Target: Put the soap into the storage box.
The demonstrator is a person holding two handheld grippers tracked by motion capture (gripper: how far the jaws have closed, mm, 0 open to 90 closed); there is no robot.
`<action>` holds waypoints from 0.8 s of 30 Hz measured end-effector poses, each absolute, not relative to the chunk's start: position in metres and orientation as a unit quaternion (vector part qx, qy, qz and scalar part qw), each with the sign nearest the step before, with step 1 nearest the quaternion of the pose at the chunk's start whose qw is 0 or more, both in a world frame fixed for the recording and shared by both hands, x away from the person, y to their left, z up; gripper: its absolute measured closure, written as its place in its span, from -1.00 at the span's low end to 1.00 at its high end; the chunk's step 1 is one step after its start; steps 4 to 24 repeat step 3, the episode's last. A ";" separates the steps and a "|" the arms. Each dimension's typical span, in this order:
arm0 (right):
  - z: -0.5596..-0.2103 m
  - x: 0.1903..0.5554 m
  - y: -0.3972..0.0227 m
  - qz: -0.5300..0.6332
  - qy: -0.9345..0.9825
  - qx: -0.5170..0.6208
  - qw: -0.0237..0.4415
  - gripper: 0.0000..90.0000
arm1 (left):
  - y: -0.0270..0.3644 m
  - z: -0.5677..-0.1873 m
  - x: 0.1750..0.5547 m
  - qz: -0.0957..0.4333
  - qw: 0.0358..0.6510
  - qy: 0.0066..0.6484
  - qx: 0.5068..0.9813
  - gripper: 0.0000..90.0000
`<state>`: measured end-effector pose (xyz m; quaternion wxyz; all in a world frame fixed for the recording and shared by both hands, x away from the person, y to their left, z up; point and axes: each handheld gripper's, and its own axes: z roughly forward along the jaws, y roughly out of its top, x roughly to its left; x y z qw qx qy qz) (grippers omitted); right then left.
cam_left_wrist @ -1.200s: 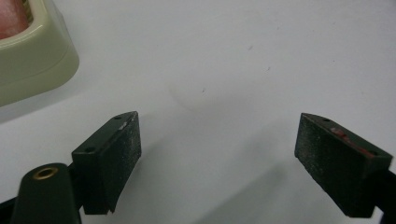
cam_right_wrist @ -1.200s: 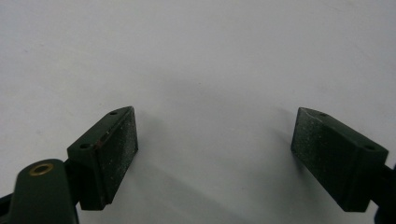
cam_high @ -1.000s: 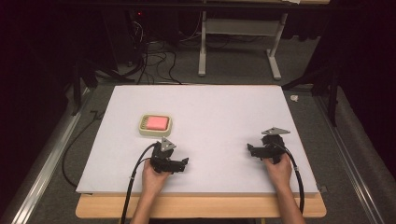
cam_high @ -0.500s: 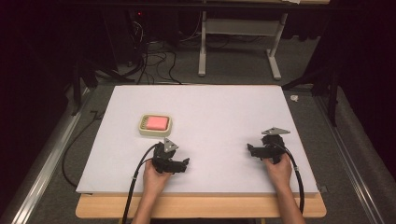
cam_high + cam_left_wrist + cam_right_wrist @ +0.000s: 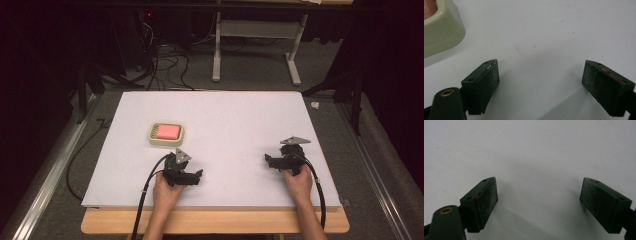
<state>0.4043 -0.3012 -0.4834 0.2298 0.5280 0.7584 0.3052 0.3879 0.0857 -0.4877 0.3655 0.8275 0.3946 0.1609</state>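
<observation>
While my left tongs point(image 5: 196, 176) rest spread just short of the cream tray point(image 5: 152, 140) holding a pink block point(image 5: 168, 131), nothing is gripped yet. My right tongs point(image 5: 270, 161), also spread, sit well apart on the white surface point(image 5: 235, 120). Reach and grasp remain.

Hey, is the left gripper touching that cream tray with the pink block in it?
Apart. In the left gripper view, bare white table lies between the open left gripper and the tray.
</observation>
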 end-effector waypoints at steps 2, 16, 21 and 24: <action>-0.483 0.404 -0.301 0.305 0.758 0.528 0.230 -0.66 | 0.086 -0.488 0.388 0.160 0.366 0.395 0.828 -0.67; -0.483 0.404 -0.301 0.305 0.759 0.528 0.230 -0.66 | 0.086 -0.488 0.388 0.160 0.366 0.395 0.828 -0.67; -0.483 0.404 -0.301 0.305 0.759 0.528 0.230 -0.66 | 0.086 -0.488 0.388 0.160 0.366 0.395 0.828 -0.67; -0.483 0.404 -0.301 0.305 0.759 0.528 0.230 -0.66 | 0.086 -0.488 0.388 0.160 0.366 0.395 0.828 -0.67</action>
